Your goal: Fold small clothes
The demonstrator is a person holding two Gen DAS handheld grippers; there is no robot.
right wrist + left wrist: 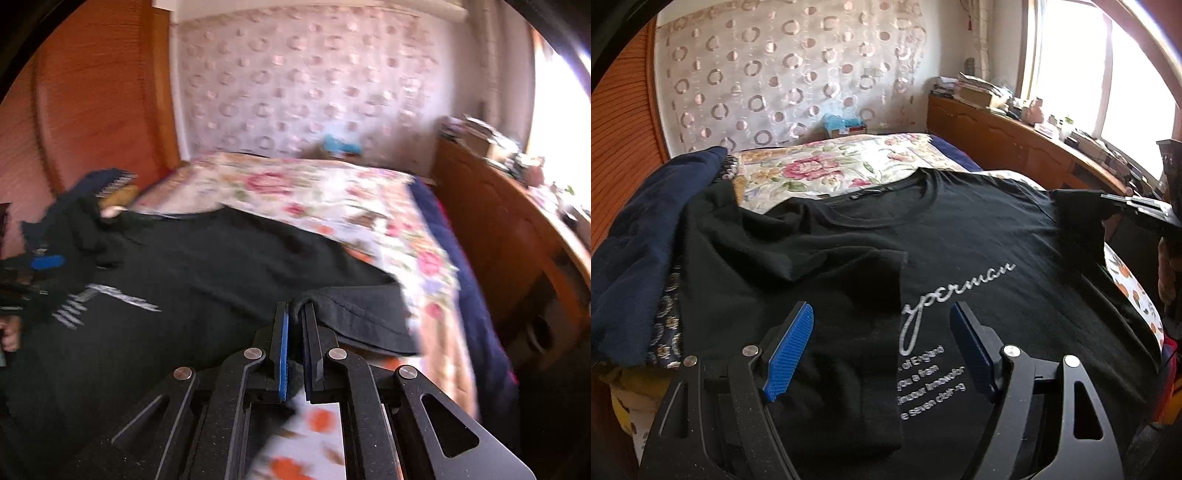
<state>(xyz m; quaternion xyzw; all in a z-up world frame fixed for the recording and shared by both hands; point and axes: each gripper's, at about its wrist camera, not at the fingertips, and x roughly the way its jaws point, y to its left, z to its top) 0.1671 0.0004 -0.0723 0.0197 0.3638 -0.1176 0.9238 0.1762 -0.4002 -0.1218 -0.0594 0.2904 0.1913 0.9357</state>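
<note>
- T-shirt [960, 236], black, is spread front-up across a bed [827, 170] covered by a floral sheet; one sleeve is already folded inward over the chest, hiding part of the silver script print [945, 295].
- Left gripper [882, 350] is held angled down over the folded sleeve, its jaws released and wide apart with nothing between the ribbed blue pads [790, 354].
- Right gripper [295, 350] is seen clenched on the other sleeve [362, 314], black cloth pinched between its pads and lifted off the sheet; the view is blurred.
- In the left view, the right gripper appears at the shirt's far edge, with the hemmed sleeve hanging from it.
- Shirt fabric is a soft matte knit with a ribbed round collar [923, 181]; lines of small silver text sit under the script.
- Navy cloth [639, 236] lies bunched beside the shirt.
</note>
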